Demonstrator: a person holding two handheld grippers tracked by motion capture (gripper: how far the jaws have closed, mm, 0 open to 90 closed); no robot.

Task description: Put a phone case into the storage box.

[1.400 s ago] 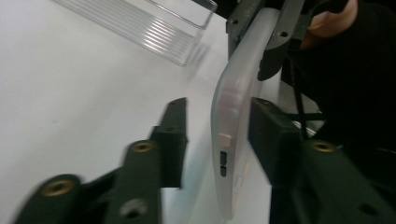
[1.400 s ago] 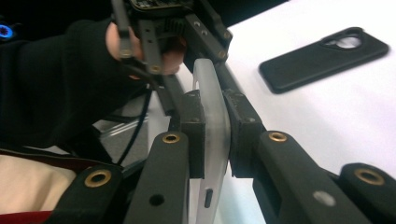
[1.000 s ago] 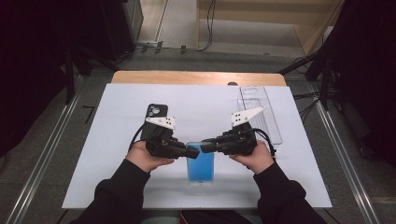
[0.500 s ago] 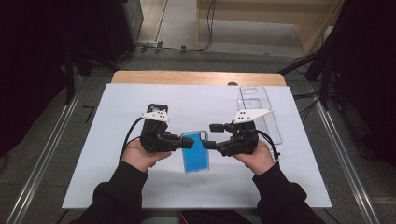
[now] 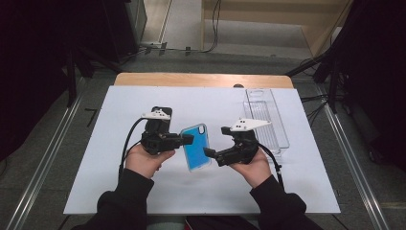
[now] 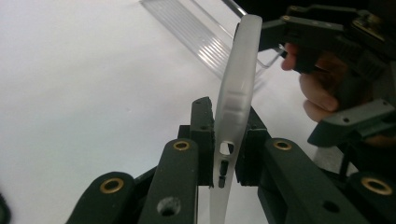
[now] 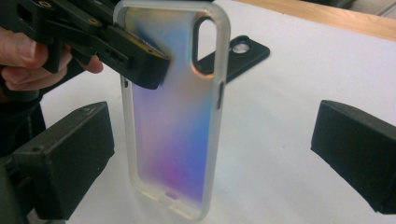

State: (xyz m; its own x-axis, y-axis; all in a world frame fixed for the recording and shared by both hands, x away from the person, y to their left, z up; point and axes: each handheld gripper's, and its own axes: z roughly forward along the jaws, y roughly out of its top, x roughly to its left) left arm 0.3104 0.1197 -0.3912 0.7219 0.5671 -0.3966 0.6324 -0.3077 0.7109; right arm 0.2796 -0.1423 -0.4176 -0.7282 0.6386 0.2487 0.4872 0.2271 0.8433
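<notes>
White sheet [image 5: 105, 143] covers the table [image 5: 201, 79]; a clear tray [image 5: 266, 117] lies at its far right, and a black case [image 7: 243, 50] lies flat on the sheet behind the left gripper [image 5: 187, 138]. The work is on the phone case [image 5: 196, 146], translucent with a blue-violet sheen, held off the sheet between the two hands. Left gripper: jaws closed on the case's long edge near the side-button slots, pads pressing both faces, as the left gripper view shows [image 6: 231, 154]. Right gripper [image 5: 216, 141]: jaws have just been opening and now stand wide apart, one block each side of the case with clear gaps, nothing gripped; the case [image 7: 175, 112] stands between them untouched. Judgement: this is a hand-over or re-grip, with the left now carrying the whole load. To do it well: keep the left wrist steady, since a one-edge pinch on a thin flexible shell lets it swing or bow. If the right is to take hold again, bring its pads square onto the far long edge, away from the camera cut-out and the bottom port slot, and close gently until the rim just stops flexing. Release the left only after that grip looks firm. Risk: the case twisting out and dropping onto the sheet.
</notes>
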